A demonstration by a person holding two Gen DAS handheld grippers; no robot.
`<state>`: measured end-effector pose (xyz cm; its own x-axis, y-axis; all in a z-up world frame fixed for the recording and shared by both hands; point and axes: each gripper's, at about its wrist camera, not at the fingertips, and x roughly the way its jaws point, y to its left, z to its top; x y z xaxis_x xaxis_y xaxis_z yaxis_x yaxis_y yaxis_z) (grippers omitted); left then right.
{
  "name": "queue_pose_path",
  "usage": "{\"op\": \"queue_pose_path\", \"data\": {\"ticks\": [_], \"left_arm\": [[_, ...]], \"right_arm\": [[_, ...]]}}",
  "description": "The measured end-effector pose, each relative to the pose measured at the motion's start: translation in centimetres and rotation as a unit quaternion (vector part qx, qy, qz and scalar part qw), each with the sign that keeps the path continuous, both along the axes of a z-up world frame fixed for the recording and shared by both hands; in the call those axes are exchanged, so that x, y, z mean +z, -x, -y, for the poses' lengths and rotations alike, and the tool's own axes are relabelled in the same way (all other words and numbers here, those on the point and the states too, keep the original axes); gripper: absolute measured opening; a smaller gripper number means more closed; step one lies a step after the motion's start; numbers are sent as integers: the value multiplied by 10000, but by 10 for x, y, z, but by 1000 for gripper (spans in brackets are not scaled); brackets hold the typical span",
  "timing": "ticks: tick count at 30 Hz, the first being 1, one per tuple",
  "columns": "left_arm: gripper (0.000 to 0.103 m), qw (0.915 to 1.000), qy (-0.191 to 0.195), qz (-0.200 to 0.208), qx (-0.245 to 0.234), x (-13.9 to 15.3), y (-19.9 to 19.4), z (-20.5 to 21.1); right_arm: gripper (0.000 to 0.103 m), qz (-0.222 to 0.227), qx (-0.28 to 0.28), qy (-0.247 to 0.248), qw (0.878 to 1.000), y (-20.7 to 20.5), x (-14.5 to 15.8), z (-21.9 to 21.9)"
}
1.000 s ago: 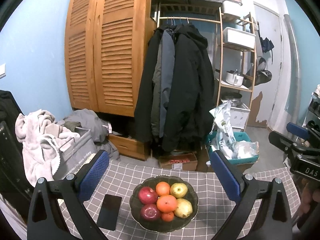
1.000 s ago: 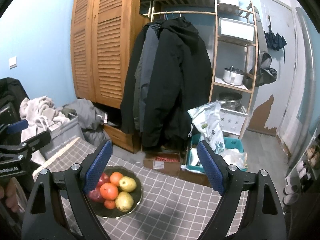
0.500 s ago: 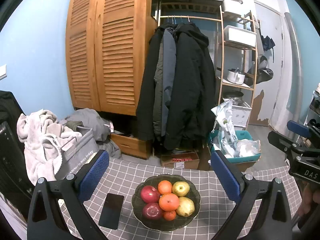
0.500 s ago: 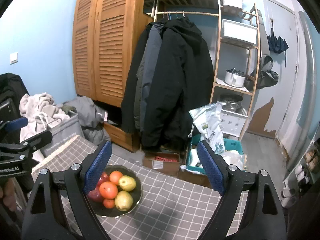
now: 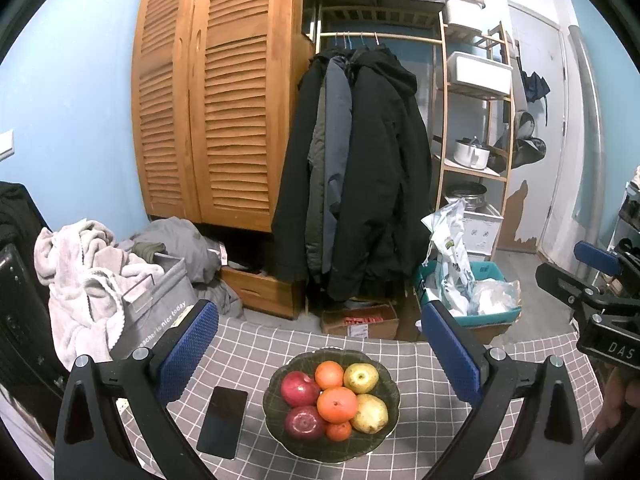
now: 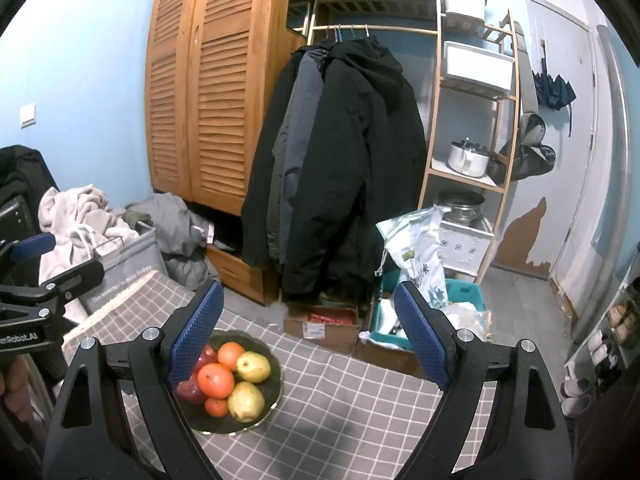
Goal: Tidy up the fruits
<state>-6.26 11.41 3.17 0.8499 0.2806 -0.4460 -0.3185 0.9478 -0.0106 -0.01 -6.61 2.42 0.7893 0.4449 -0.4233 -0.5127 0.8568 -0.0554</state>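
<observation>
Fruits (image 5: pixel 335 402) sit piled in the dark bowl (image 5: pixel 276 412) at lower centre of my left view, so I hold the left gripper (image 5: pixel 319 338) and right gripper (image 6: pixel 309 322) above the checked cloth (image 5: pixel 432 436), both spread wide, empty.

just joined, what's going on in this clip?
A person holds a two-finger gripper in each hand above a table with a checked cloth. Both the left gripper and the right gripper are open and hold nothing. All the fruit in view, red, orange and yellow-green, sits piled in a dark bowl. A phone lies flat beside the bowl. That fits fruit already gathered or about to be sorted.
</observation>
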Motion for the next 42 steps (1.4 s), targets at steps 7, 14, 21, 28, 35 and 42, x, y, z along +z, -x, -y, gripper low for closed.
{"op": "queue_pose_path", "data": {"ticks": [7, 14, 21, 28, 35, 42], "left_arm": [[102, 10000, -61, -28, 40, 1, 0, 2], [102, 9997, -177, -71, 144, -1, -1, 4], [102, 9999, -86, -73, 130, -3, -2, 3], [102, 9998, -50, -82, 179, -2, -1, 3], [102, 9998, -12, -78, 171, -2, -2, 3], [102, 9999, -58, -63, 131, -1, -1, 8]], "right_arm": [[86, 3, -4, 4, 10000, 0, 0, -1], [86, 4, -5, -1, 10000, 0, 0, -1], [86, 0, 6, 10, 10000, 0, 0, -1], [86, 5, 5, 1, 10000, 0, 1, 0], [86, 8, 10, 6, 10000, 0, 1, 0], [86, 11, 9, 3, 10000, 1, 0, 0]]}}
